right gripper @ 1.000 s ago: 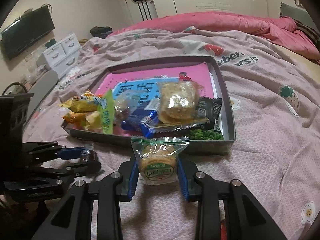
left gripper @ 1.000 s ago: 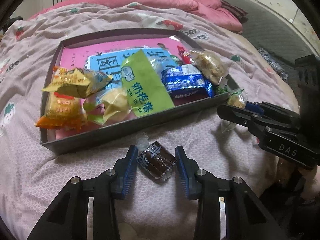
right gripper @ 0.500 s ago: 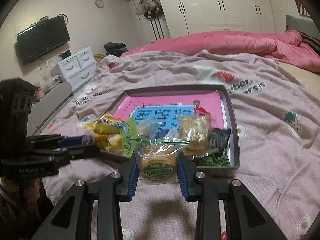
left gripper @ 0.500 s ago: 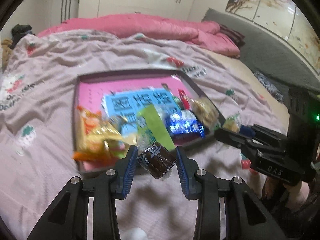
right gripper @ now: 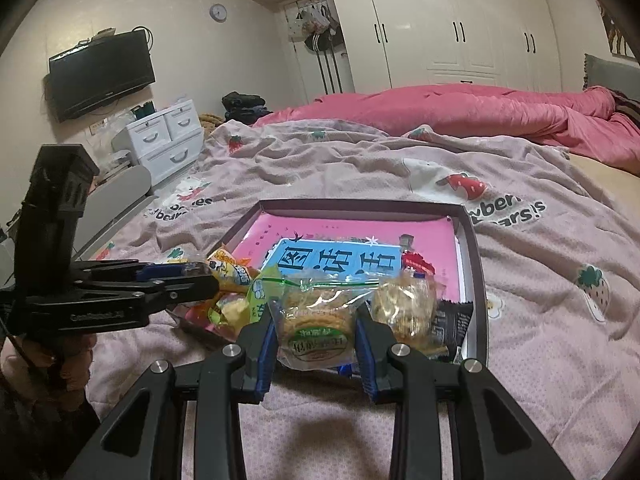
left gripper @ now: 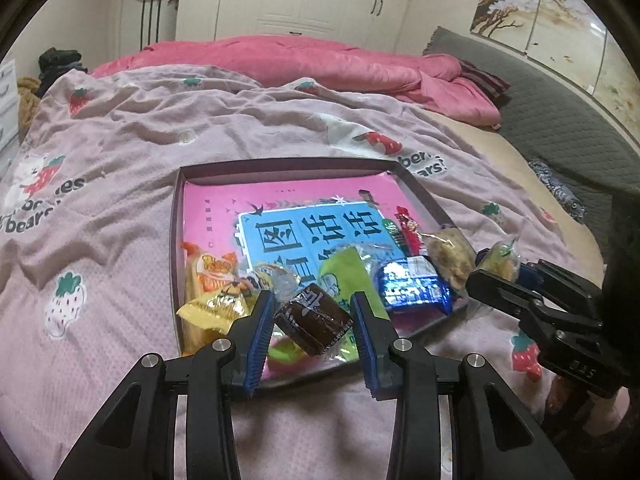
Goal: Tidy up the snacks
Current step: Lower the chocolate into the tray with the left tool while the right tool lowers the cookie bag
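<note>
A dark brown wrapped snack (left gripper: pixel 311 322) was held between the blue pads (left gripper: pixel 262 332) of the left gripper (left gripper: pixel 314 334), clamped at both sides and tilted, clear of the bedding and just over the near edge of the tray (left gripper: pixel 175 240). A clear-wrapped biscuit pack with a green label (right gripper: pixel 316 330) was gripped in the same way by the right gripper (right gripper: pixel 316 344), its pads pressed against the sides of the pack, which was carried upright above the near rim of the tray.

Directly beyond both grippers the shallow dark-rimmed tray was seen lying on the bed, lined with a pink sheet bearing a blue panel (left gripper: pixel 308 236). Its near half was filled with other snacks: beyond the left gripper and to its left, yellow and orange packets (left gripper: pixel 212 280); just ahead of it, a green packet (left gripper: pixel 344 268); ahead and to its right, a shiny blue packet (left gripper: pixel 412 286) and a clear bag of pale crumbly snack (left gripper: pixel 450 254). In the right wrist view a black packet (right gripper: pixel 452 326) was seen just to the right of the right gripper, inside the tray.

The tray was surrounded by a pale pink blanket printed with strawberries (left gripper: pixel 120 160). Farther beyond the grippers, a bright pink quilt (left gripper: pixel 300 64) was bunched across the bed, and white wardrobes (right gripper: pixel 460 20) were seen against the far wall.
</note>
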{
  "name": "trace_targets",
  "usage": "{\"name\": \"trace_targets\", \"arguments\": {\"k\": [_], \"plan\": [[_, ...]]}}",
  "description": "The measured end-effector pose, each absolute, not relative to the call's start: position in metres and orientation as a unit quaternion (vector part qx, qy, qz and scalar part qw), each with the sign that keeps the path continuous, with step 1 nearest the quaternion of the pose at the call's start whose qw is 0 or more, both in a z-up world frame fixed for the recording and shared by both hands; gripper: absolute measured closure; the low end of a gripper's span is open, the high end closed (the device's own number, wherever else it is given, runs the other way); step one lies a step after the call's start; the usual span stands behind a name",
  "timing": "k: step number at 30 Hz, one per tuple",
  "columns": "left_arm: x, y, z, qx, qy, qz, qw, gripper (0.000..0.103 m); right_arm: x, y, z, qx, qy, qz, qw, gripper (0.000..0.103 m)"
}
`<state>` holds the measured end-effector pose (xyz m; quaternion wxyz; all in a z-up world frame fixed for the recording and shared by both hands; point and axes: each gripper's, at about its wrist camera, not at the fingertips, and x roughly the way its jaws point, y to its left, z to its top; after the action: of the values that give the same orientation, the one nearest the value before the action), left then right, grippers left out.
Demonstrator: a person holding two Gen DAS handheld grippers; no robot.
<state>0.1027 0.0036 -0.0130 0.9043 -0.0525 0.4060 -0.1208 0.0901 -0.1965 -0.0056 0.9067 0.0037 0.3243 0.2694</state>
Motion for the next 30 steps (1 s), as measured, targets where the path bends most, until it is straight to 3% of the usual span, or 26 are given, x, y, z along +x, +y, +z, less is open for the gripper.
{"name": "trace_targets", "arguments": {"k": [30], "plan": [[0.125, 0.0, -0.034, -0.038, 0.422, -0.117, 0.898, 0.063, 0.115, -0.174, -0.021, -0.006, 0.336, 0.292, 0.895, 0.068]]}}
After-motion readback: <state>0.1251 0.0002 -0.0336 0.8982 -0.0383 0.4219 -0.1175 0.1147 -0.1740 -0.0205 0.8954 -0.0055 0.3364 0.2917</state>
